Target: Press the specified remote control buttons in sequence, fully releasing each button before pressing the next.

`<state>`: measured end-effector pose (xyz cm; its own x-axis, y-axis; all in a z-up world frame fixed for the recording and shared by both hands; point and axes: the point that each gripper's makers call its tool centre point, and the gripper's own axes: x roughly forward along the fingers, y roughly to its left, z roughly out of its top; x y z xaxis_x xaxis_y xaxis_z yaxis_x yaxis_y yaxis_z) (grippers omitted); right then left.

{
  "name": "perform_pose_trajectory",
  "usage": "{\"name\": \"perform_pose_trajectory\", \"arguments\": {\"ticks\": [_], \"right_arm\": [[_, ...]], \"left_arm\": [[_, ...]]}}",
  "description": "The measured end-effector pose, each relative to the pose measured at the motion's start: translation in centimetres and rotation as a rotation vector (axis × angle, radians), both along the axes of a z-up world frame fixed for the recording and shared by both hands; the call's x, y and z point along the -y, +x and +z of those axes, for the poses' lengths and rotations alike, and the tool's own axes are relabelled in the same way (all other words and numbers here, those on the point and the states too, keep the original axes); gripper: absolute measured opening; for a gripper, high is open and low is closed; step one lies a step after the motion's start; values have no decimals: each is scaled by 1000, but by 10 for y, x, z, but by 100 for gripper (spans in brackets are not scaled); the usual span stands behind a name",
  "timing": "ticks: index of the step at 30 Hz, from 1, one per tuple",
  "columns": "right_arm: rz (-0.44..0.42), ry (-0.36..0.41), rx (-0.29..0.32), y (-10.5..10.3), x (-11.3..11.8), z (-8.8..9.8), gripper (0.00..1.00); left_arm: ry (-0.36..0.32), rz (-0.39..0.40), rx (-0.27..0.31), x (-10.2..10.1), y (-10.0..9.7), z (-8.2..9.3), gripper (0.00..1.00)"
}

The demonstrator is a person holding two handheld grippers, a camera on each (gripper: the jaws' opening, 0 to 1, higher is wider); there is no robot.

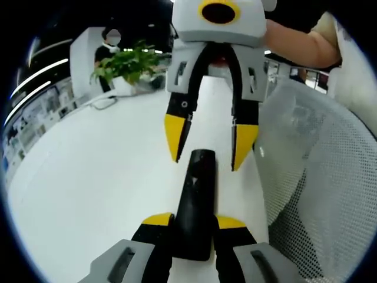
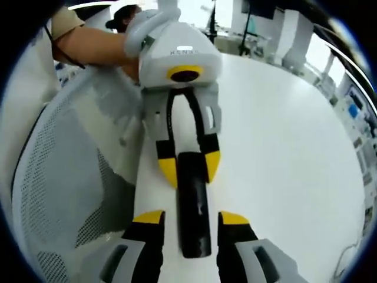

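- The white table (image 1: 88, 188) runs off into the distance; a mesh chair (image 1: 330, 194) stands at its edge, cut off by the frame.
- The black remote (image 1: 195, 200) lies on the table — its buttons are too dark to make out.
- The left gripper (image 1: 194, 223) clamps the remote's near end.
- The right gripper (image 1: 209, 147) hangs over its far tip with jaws spread, apart from it.

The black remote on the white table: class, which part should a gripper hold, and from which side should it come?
Grip the remote across its narrow width, jaws on the two long edges, coming in along its length from one end. It is a long, slim bar lying flat on the table. The left gripper already holds one end this way, which probably leaves the top face free for pressing.
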<state>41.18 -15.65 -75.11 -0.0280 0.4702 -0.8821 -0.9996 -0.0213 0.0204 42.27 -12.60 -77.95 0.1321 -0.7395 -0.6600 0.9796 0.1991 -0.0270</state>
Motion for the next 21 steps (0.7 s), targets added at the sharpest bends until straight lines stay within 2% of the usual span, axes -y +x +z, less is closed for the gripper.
{"name": "perform_pose_trajectory", "arguments": {"ticks": [21], "right_arm": [[-52, -19, -22, 2, 26, -17, 34]], "left_arm": [[1, 2, 2, 0, -1, -1, 26]]}}
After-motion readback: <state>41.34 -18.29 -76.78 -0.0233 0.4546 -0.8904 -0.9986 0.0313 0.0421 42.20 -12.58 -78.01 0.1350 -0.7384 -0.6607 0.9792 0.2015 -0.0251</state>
